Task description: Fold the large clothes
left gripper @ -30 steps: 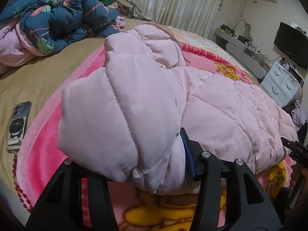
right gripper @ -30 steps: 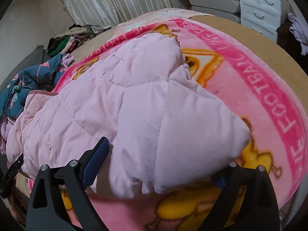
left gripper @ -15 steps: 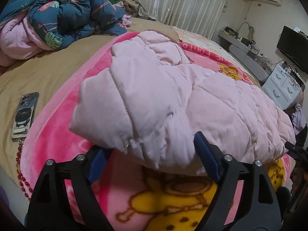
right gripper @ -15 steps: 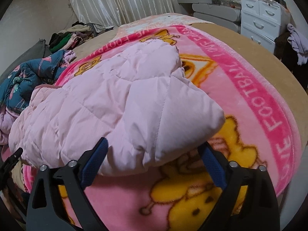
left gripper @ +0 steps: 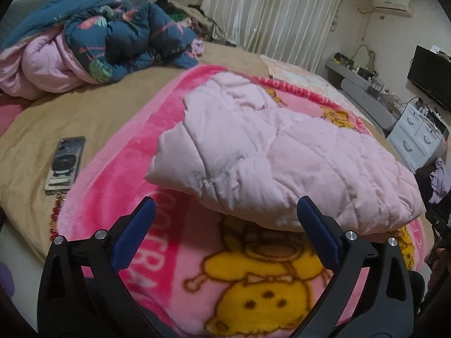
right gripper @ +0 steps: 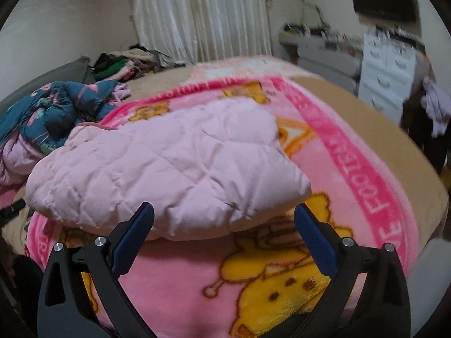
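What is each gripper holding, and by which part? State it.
Nothing. The left gripper, jaws opening, and the right gripper, open, both stand clear of the pink quilted jacket.

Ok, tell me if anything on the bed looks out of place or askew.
A phone with a red bead strap lies loose on the tan sheet, left of the pink blanket. The folded pink jacket sits crooked, its corners uneven. A dark floral quilt is heaped behind.

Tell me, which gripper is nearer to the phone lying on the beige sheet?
Left. The left gripper, jaws opening and empty, faces the pink quilted jacket, with the phone just off to its left. The right gripper does not see the phone at all.
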A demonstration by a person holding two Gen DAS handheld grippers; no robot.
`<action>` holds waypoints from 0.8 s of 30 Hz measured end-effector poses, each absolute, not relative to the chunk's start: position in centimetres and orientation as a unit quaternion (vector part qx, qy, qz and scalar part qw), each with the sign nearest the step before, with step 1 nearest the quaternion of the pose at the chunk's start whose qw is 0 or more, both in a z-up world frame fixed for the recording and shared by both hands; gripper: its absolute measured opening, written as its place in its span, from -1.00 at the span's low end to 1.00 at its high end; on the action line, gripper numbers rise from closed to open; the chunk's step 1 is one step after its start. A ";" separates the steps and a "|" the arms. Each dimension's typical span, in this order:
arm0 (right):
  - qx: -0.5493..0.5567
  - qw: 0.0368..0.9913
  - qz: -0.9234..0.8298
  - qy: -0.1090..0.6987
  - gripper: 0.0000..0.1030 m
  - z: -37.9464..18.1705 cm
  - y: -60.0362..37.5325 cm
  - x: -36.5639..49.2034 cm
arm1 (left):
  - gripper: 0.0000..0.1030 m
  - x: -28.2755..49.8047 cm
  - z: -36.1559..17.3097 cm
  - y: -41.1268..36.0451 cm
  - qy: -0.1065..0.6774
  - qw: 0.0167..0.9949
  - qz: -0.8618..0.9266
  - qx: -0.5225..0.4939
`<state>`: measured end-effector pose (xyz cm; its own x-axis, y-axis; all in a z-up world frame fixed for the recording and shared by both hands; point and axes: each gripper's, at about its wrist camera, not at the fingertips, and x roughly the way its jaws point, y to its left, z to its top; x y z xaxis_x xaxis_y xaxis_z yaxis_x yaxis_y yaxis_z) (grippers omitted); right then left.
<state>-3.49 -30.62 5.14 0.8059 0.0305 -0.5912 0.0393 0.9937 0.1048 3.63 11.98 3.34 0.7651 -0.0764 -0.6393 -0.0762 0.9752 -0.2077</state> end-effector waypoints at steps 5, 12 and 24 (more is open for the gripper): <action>0.024 0.960 0.031 0.278 0.92 7.0 -27.6 -6.2 | 0.82 1.1 4.4 9.9 0.331 0.939 -0.013 -0.093; 0.013 0.967 0.070 0.245 0.92 9.1 -24.8 -9.4 | 0.82 -1.6 4.6 6.0 0.318 0.945 -0.043 -0.064; -0.011 0.972 0.103 0.209 0.92 9.7 -22.4 -13.1 | 0.82 -3.9 3.8 2.3 0.306 0.947 -0.078 -0.060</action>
<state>-13.11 -22.38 9.66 0.8914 0.1962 -0.4087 -0.2057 0.9784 0.0210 -3.86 2.26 3.84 0.8010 -0.1852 -0.5693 0.1118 0.9805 -0.1615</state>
